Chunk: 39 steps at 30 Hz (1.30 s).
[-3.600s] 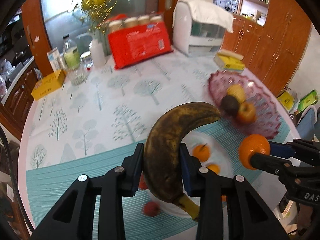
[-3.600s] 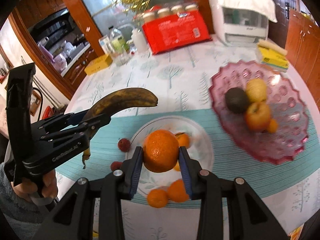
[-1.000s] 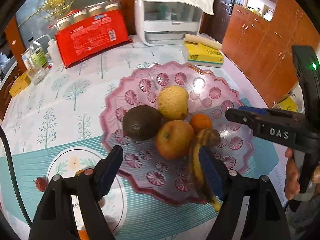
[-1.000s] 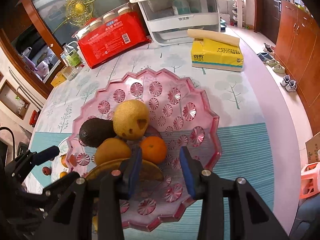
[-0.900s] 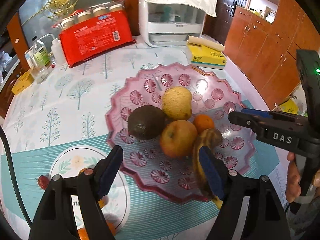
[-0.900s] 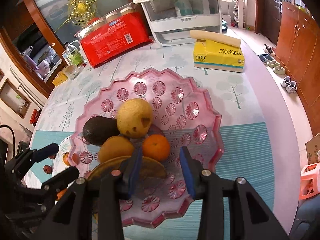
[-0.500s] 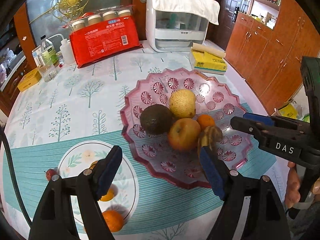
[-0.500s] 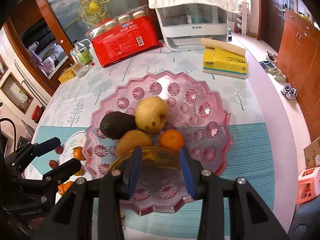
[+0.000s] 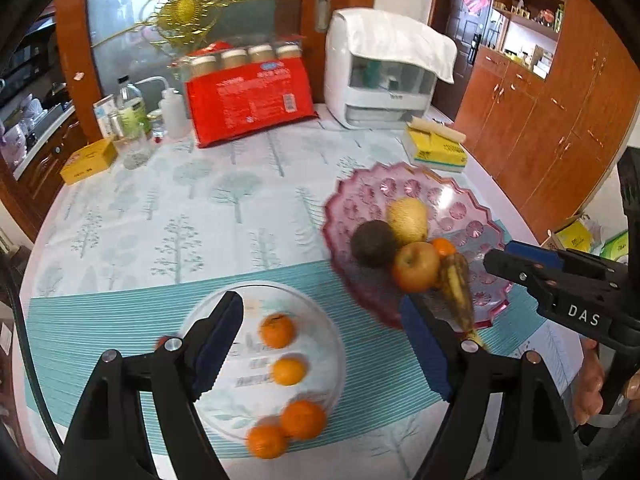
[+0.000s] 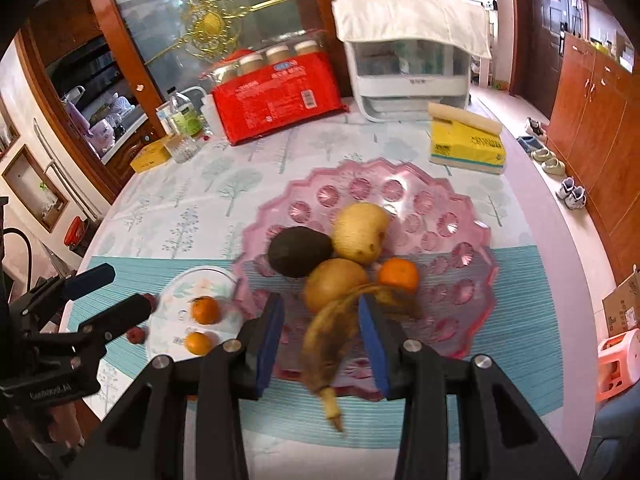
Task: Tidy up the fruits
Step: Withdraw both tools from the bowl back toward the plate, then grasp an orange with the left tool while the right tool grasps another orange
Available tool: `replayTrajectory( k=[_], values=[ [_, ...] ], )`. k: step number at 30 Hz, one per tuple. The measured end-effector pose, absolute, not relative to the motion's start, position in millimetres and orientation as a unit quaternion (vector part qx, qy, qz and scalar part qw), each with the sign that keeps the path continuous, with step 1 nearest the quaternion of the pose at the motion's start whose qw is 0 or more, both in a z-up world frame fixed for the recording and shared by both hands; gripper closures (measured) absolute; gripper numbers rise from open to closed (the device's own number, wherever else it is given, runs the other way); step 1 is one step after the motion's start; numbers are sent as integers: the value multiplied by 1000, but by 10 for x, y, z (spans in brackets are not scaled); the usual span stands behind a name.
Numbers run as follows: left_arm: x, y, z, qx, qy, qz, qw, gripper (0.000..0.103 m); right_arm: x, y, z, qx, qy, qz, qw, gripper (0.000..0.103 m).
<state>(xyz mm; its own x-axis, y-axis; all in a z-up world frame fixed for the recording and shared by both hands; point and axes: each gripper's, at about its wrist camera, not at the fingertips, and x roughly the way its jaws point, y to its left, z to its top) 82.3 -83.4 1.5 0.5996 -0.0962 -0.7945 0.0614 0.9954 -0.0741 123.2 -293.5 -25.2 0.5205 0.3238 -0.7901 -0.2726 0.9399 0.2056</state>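
My left gripper (image 9: pixel 320 344) empty, jaws opening, white plate (image 9: pixel 324 392) of oranges (image 9: pixel 277 330) below, ready to collect. My right gripper (image 10: pixel 322 340) narrowly parted, nothing clamped; banana (image 10: pixel 332 340) beneath it, delivered into pink bowl (image 10: pixel 472 248).

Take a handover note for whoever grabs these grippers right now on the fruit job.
Left gripper: jaws opening, nothing between them. Right gripper: open, empty.
Done: bowl holds banana, avocado, pear, apple and one orange.
Left: four oranges on or at the plate and two red fruits beside it, presumably bound for the bowl.
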Motion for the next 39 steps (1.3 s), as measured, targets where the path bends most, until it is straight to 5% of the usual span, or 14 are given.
replayTrajectory(
  k=[16,39],
  values=[
    [511,398,-23,-39,452,-33,891,21,739,-1833,-216,-2,460,185,868,64],
    [186,155,-1200,28,568,-165,806,21,485,-1370,-1355,76,577,154,798,61]
  ],
)
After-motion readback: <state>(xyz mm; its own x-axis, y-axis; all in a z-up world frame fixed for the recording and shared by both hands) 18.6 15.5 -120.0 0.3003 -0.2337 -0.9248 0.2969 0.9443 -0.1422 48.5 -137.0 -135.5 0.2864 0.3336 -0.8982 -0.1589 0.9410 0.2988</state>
